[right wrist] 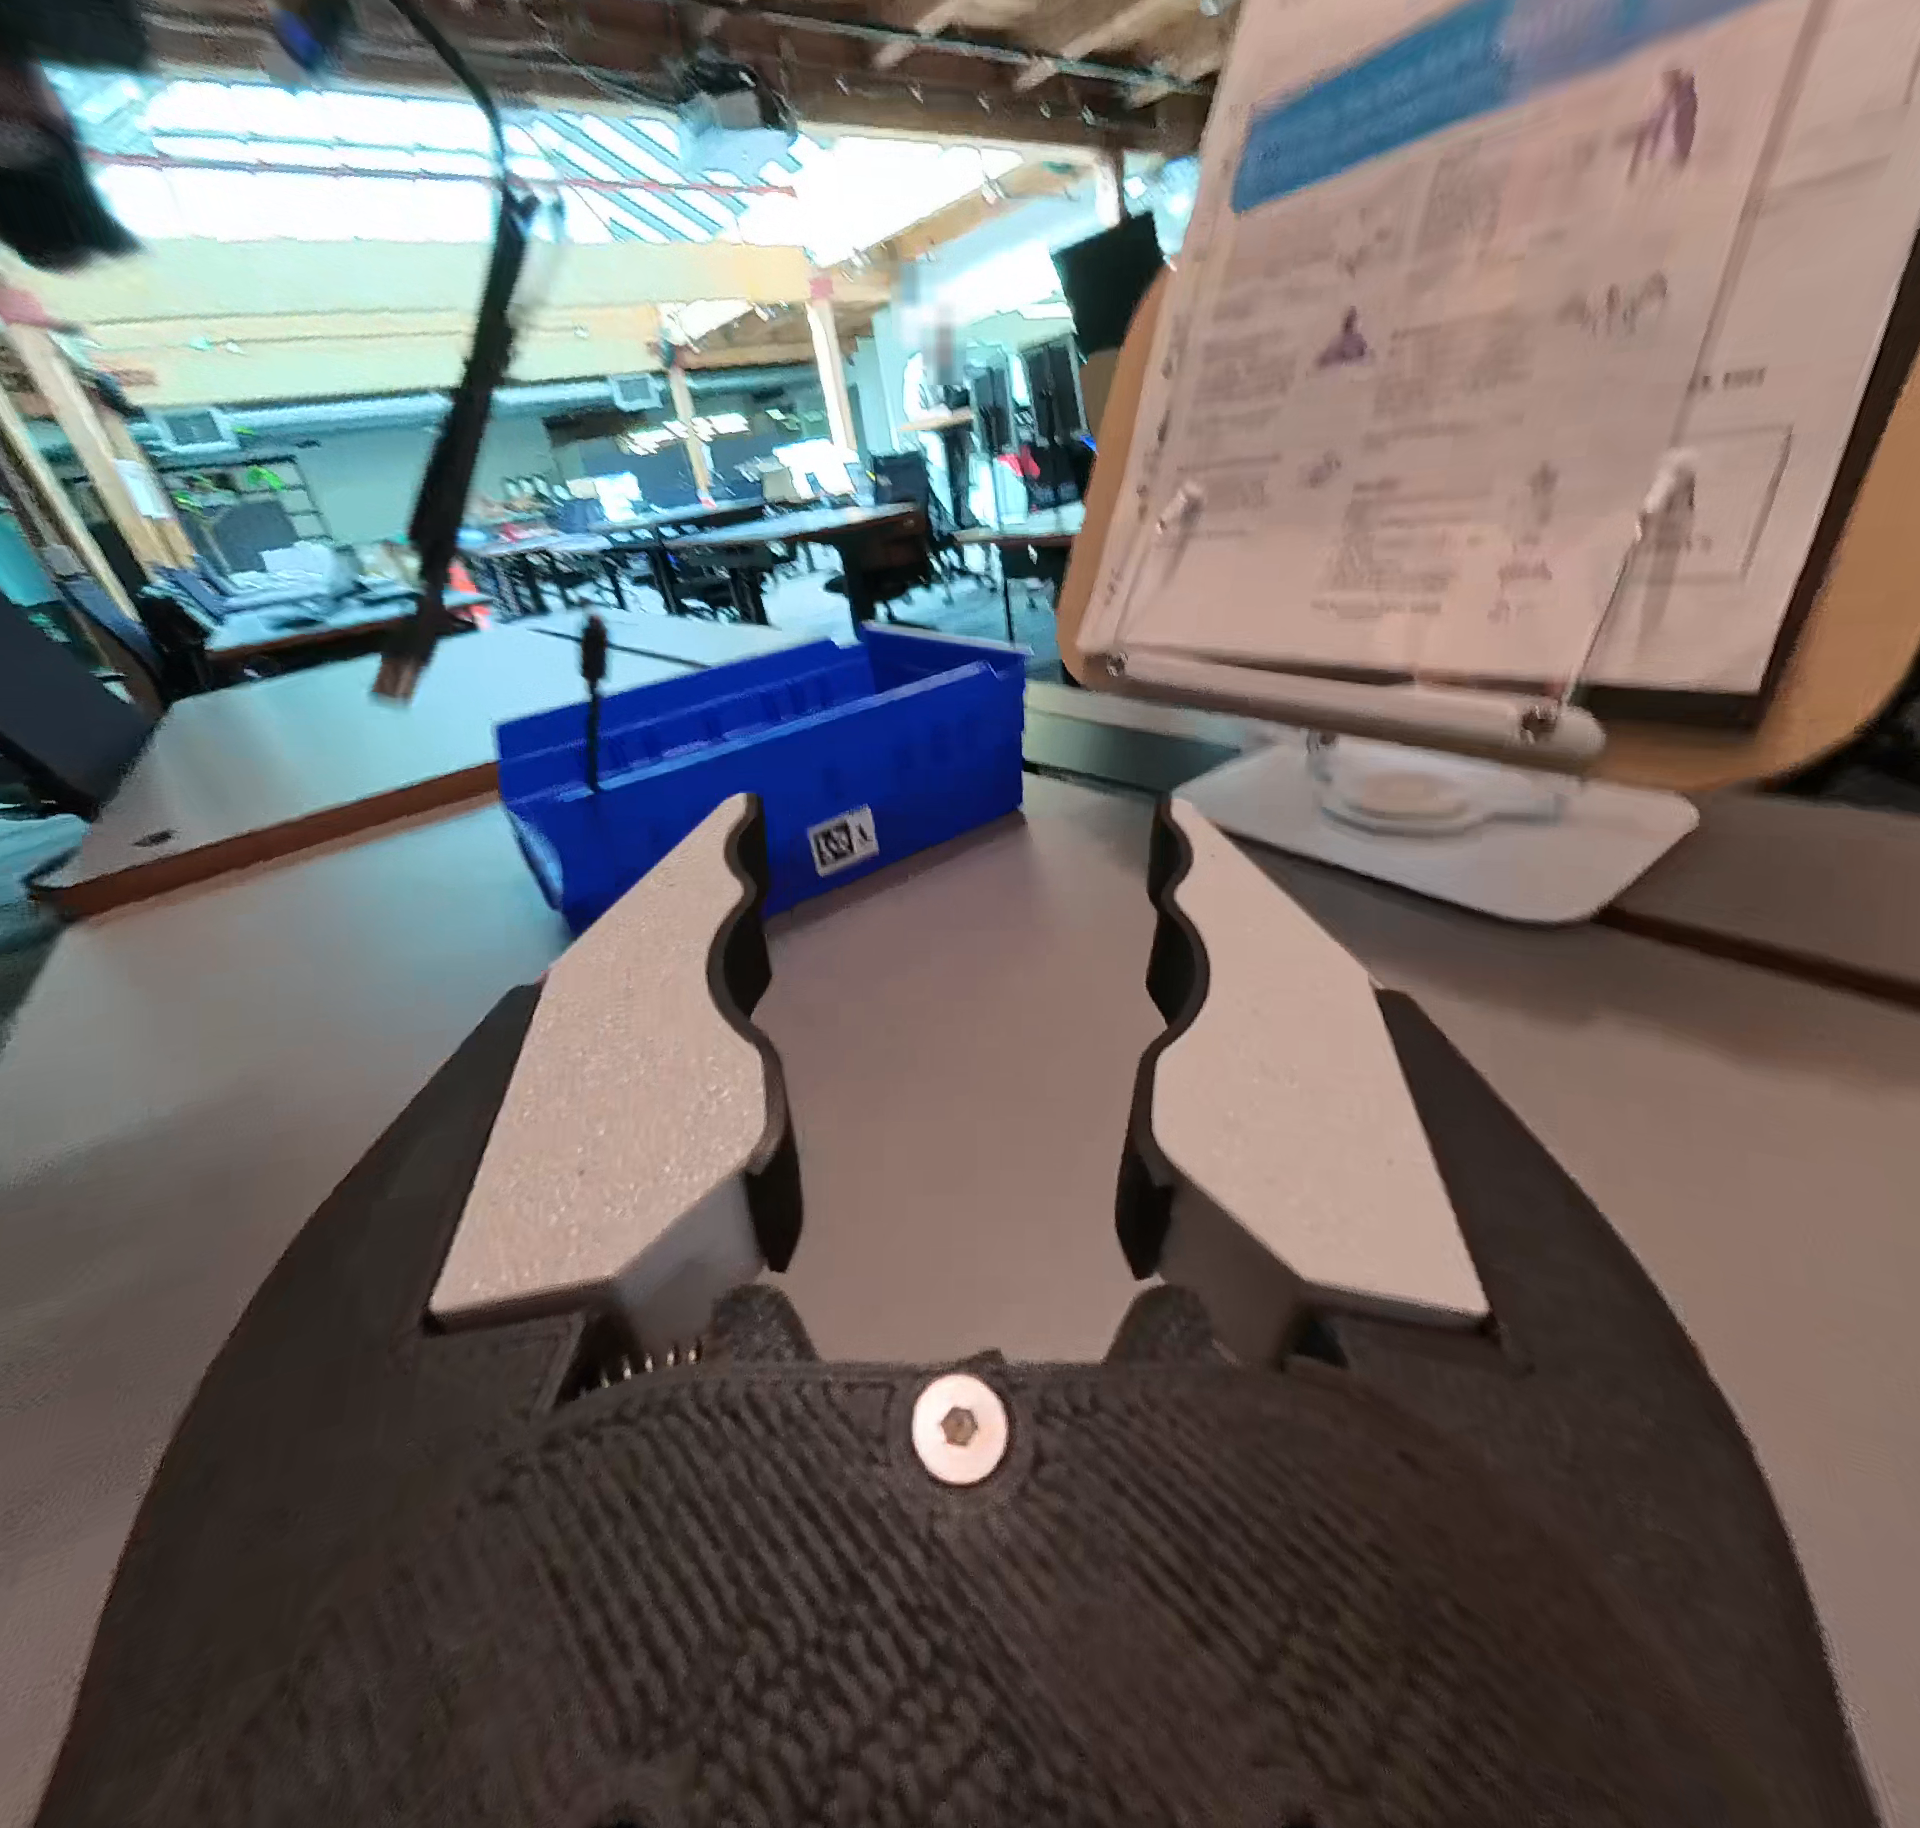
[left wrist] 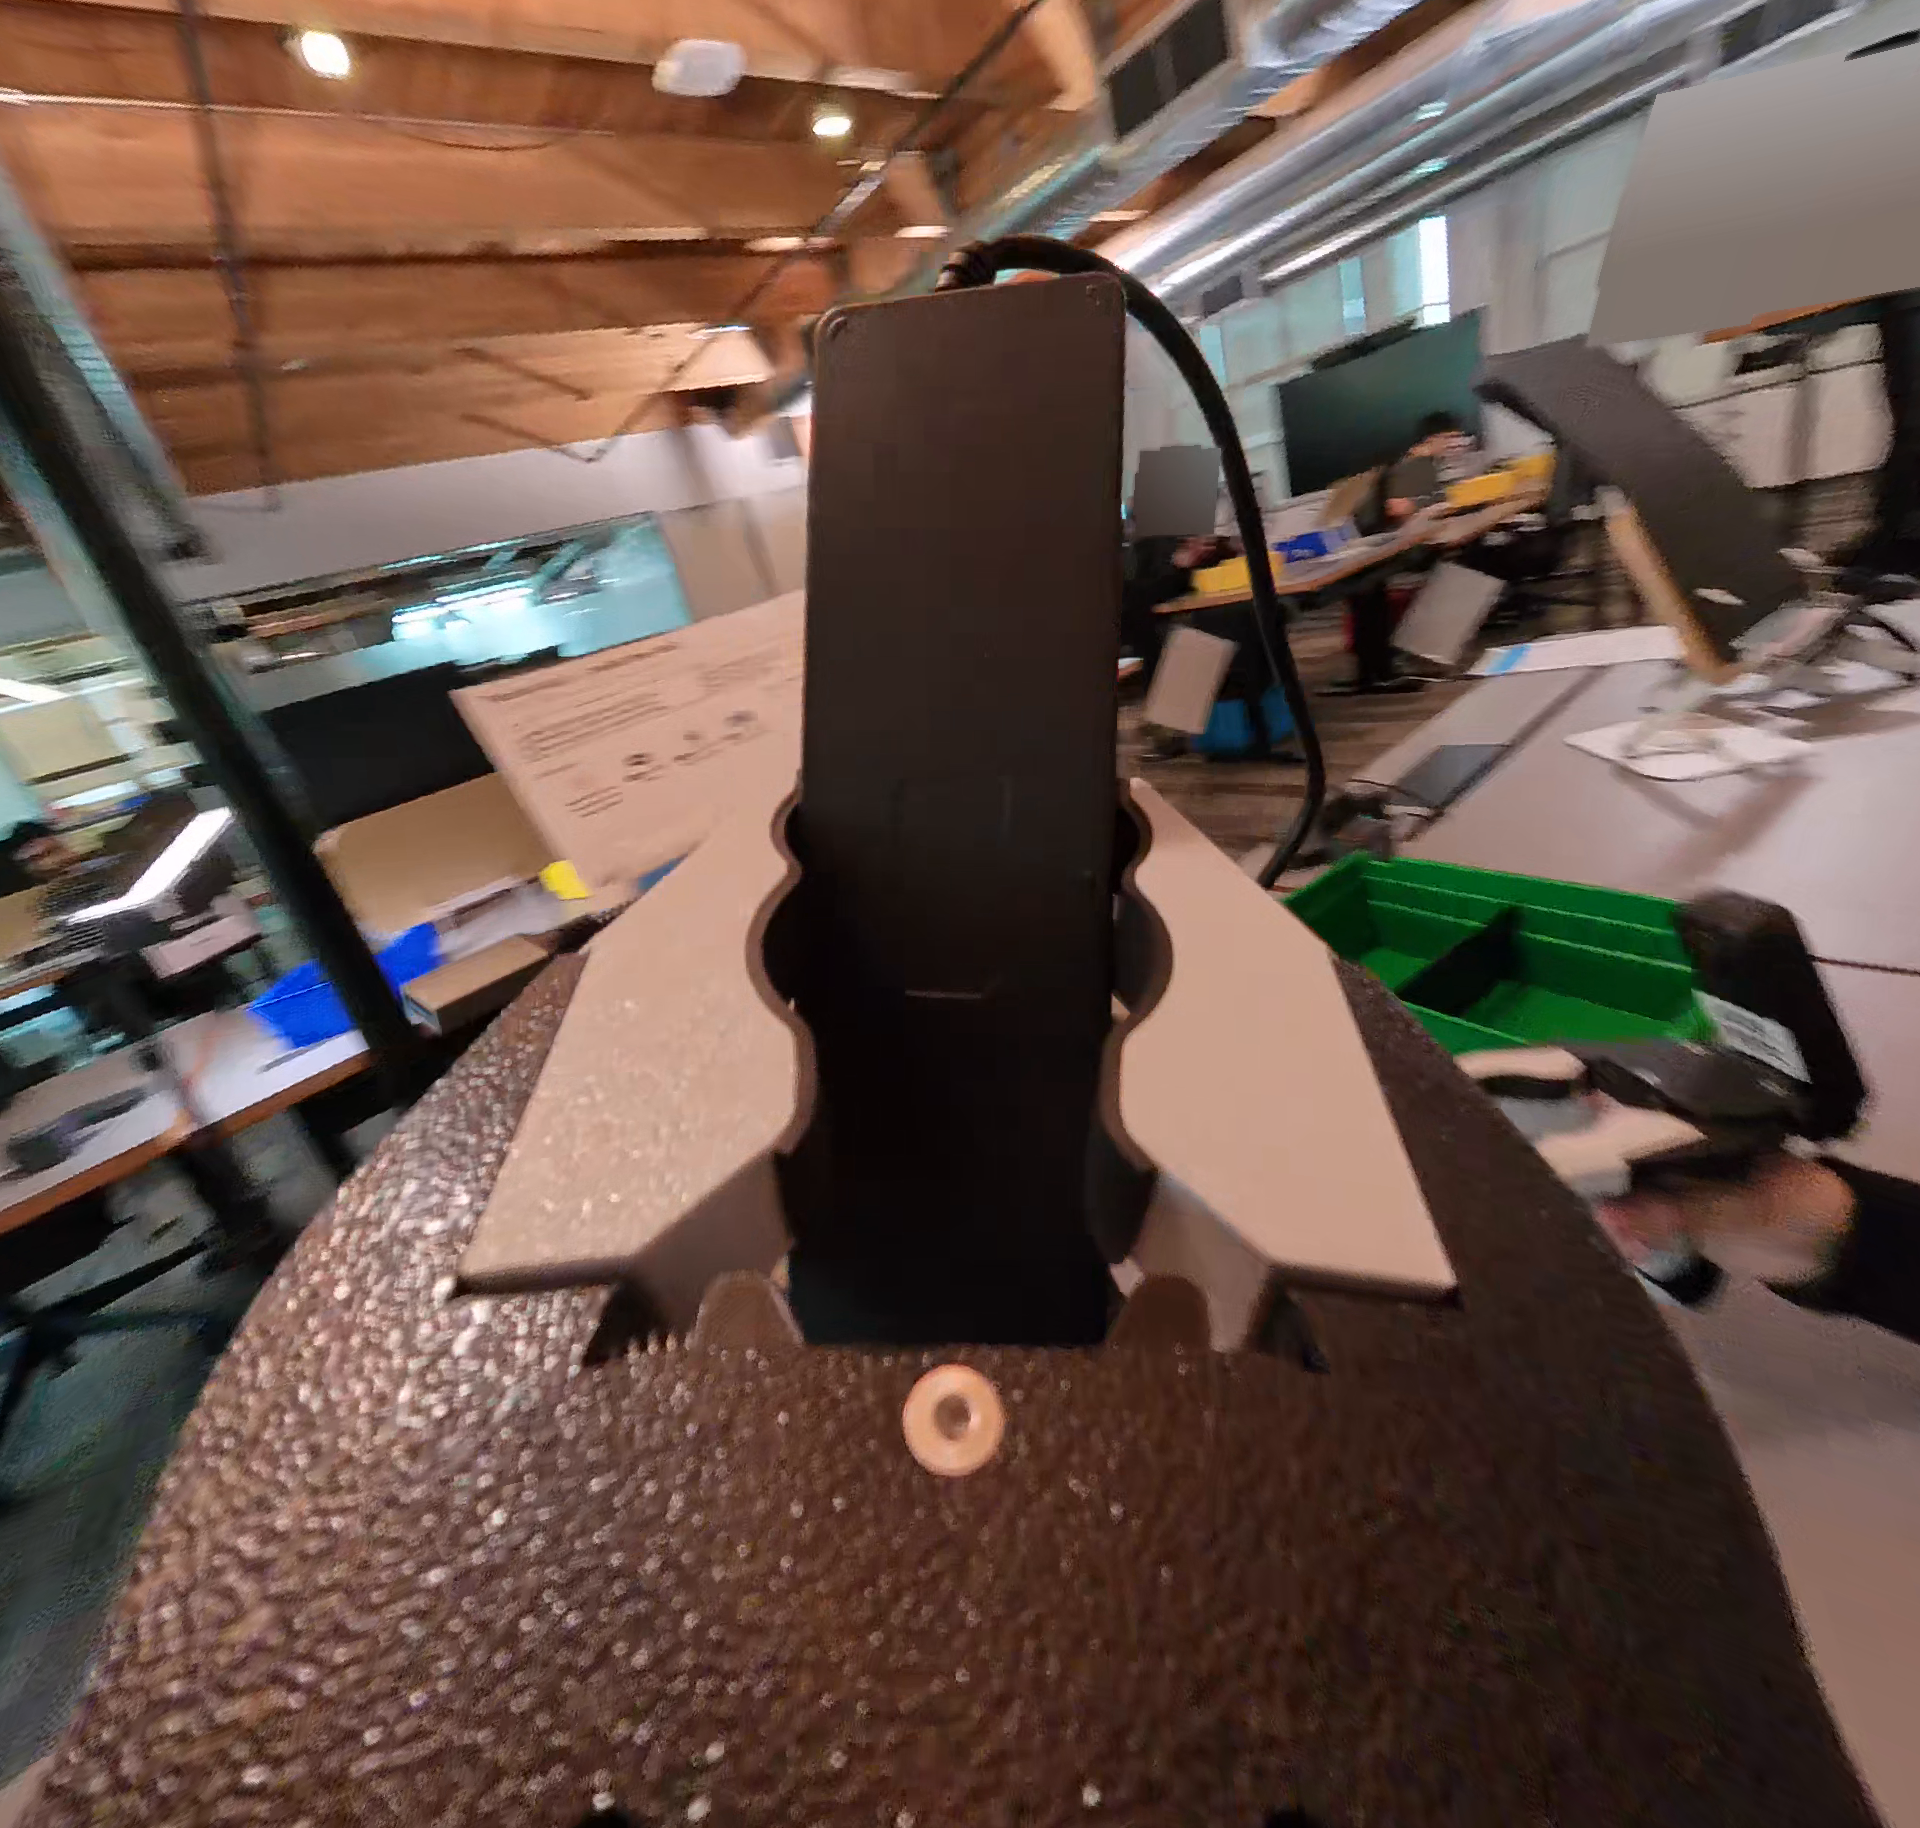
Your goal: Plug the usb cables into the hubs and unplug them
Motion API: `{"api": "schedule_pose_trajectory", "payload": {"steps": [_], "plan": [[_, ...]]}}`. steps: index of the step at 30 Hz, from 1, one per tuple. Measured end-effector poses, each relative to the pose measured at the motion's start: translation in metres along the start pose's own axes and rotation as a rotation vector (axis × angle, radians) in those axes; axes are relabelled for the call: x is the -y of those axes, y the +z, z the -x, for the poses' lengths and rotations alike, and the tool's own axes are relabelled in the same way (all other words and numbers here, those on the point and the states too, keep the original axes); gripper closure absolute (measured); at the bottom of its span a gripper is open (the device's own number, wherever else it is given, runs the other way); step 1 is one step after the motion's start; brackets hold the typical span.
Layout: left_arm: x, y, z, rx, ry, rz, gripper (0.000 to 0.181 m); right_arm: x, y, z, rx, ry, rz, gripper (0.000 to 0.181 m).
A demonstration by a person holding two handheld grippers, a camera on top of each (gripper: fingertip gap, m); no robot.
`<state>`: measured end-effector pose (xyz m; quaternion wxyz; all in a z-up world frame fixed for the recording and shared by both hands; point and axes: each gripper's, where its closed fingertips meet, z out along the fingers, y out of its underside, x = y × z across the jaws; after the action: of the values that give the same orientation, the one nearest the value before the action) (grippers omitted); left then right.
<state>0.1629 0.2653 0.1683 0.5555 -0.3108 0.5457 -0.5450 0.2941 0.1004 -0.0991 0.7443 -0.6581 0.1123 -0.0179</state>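
My left gripper (left wrist: 961,802) is shut on a flat black USB hub (left wrist: 966,583) and holds it upright, raised above the table. The hub's black cable (left wrist: 1247,531) leaves its top end and hangs down to the right. In the right wrist view a black cable (right wrist: 468,407) dangles at the upper left with a metal USB plug (right wrist: 395,682) at its end. My right gripper (right wrist: 956,822) is open and empty, low over the grey table (right wrist: 935,1072). It also shows blurred in the left wrist view (left wrist: 1683,1082), held by a hand.
A blue bin (right wrist: 914,739) stands ahead of the right gripper with a thin black cable end (right wrist: 592,708) sticking up from it. A green bin (left wrist: 1538,947) with a black divider sits right of the hub. A document stand (right wrist: 1455,376) is at the right.
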Motion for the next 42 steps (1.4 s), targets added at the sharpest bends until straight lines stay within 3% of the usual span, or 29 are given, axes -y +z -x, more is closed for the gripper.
{"api": "schedule_pose_trajectory", "payload": {"steps": [4,8,11,13,15,17,18,19,21,24,31,37,42], "plan": [[-0.04,0.016,-0.076,-0.275,-0.021,-0.02,0.126,0.056,-0.023,0.019,0.118,-0.018,-0.138,0.083],[-0.102,0.031,-0.149,-0.498,-0.001,-0.022,0.127,0.104,-0.049,0.052,0.224,-0.056,-0.222,0.08],[-0.143,0.043,-0.197,-0.635,0.034,-0.008,0.126,0.112,-0.052,0.076,0.256,-0.147,-0.201,0.082],[-0.161,0.049,-0.221,-0.711,0.054,-0.009,0.126,0.101,-0.047,0.089,0.303,-0.187,-0.146,0.095],[-0.175,0.053,-0.237,-0.761,0.067,0.001,0.126,0.086,-0.04,0.091,0.323,-0.229,-0.105,0.095],[-0.188,0.056,-0.246,-0.792,0.082,0.017,0.126,0.078,-0.038,0.095,0.369,-0.25,-0.102,0.1],[-0.192,0.056,-0.249,-0.801,0.084,0.022,0.126,0.076,-0.038,0.1,0.399,-0.261,-0.105,0.108],[-0.198,0.056,-0.251,-0.812,0.09,0.03,0.126,0.073,-0.038,0.105,0.437,-0.288,-0.108,0.128],[-0.214,0.057,-0.251,-0.804,0.121,0.082,0.126,0.066,-0.033,0.105,0.429,-0.342,-0.097,0.129],[-0.238,0.054,-0.251,-0.773,0.186,0.177,0.126,0.045,-0.025,0.1,0.429,-0.351,0.043,0.128],[-0.24,0.05,-0.271,-0.823,0.039,0.28,0.102,0.01,-0.013,0.107,0.462,-0.385,0.179,0.129],[-0.262,0.046,-0.273,-0.78,0.056,0.361,0.118,-0.002,-0.01,0.117,0.497,-0.42,0.226,0.129],[-0.274,0.041,-0.271,-0.76,-0.003,0.37,0.12,-0.017,-0.004,0.118,0.508,-0.415,0.276,0.129]]}}
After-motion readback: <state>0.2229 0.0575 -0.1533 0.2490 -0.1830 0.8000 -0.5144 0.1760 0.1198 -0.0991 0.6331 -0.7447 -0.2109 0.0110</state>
